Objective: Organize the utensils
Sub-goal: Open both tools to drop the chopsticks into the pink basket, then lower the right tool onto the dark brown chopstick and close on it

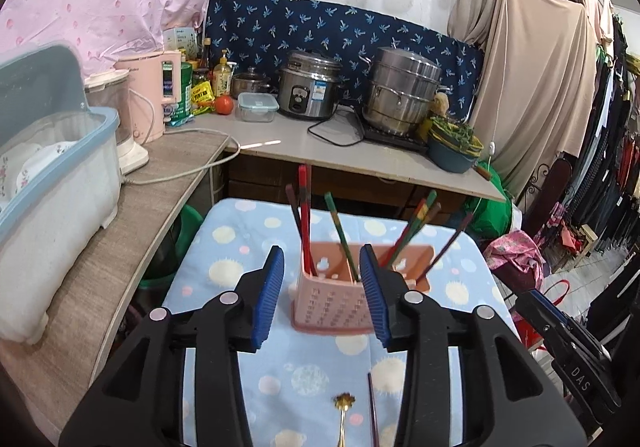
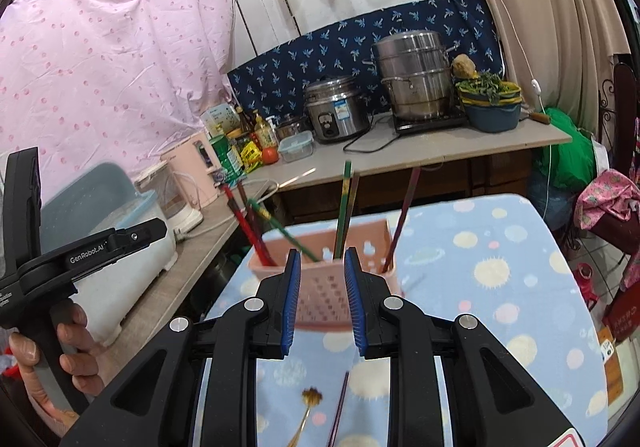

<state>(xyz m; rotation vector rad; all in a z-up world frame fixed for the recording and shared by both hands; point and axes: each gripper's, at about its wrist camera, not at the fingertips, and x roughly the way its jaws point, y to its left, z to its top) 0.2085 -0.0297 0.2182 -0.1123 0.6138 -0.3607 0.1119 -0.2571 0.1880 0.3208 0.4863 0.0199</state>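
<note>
The pink utensil basket [image 1: 340, 297] is standing on the spotted table [image 1: 224, 247], holding chopsticks [image 1: 306, 223]. Both the left hand-held gripper [image 1: 322, 299] and right hand-held gripper [image 2: 322, 301] are hovering spread, pinching nothing, above a gold spoon [image 1: 343, 407] and loose chopstick [image 1: 373, 411]

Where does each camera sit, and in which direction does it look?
Left wrist: sits on the left gripper, looks forward and slightly down at the pink holder; both blue-padded fingers show.
Right wrist: sits on the right gripper, facing the same holder; the left hand shows.
Shared: holder, chopsticks, gold spoon, loose chopstick, spotted cloth.
</note>
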